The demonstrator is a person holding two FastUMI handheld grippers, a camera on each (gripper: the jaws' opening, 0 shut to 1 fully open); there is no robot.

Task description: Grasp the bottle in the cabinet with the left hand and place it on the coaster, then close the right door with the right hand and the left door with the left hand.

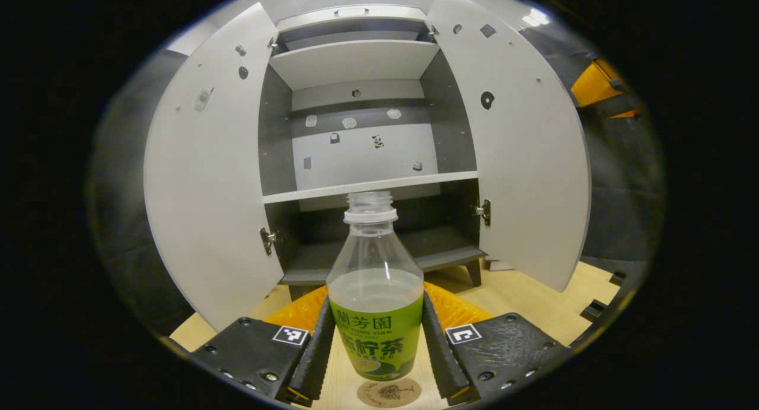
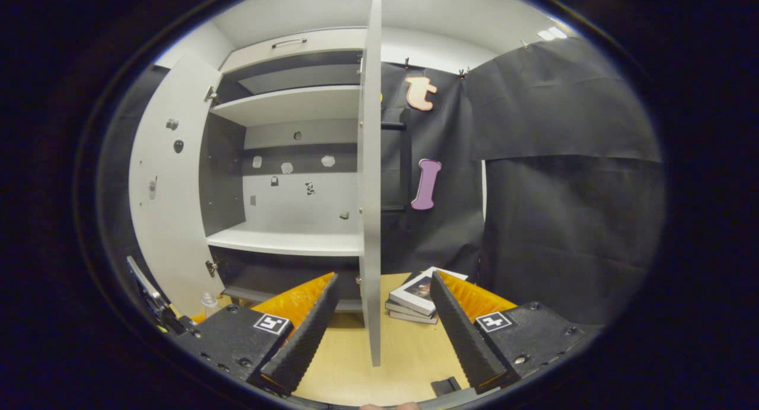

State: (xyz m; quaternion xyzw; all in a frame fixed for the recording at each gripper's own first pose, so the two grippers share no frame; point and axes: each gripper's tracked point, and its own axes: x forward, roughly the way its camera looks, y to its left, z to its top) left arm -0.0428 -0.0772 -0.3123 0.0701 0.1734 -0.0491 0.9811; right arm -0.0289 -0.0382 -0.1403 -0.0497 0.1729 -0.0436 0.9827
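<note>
A clear capless bottle point(image 1: 376, 315) with a green label and some pale liquid stands upright between my left gripper's point(image 1: 376, 300) fingers, which press on both its sides. A round brown coaster point(image 1: 388, 393) lies on the wooden table just below the bottle's base; I cannot tell if they touch. Behind it the grey cabinet point(image 1: 356, 184) has its left door point(image 1: 204, 178) and right door point(image 1: 522, 161) swung wide. In the right gripper view my right gripper point(image 2: 384, 276) is open, the right door point(image 2: 370, 190) standing edge-on between its fingers, touching neither. The bottle's top point(image 2: 209, 300) peeks out low left.
A stack of books point(image 2: 418, 297) lies on the table right of the right door, against the black cloth wall. The cabinet's shelves point(image 2: 284, 241) are bare. The wooden tabletop point(image 1: 533, 297) extends in front of the cabinet's feet.
</note>
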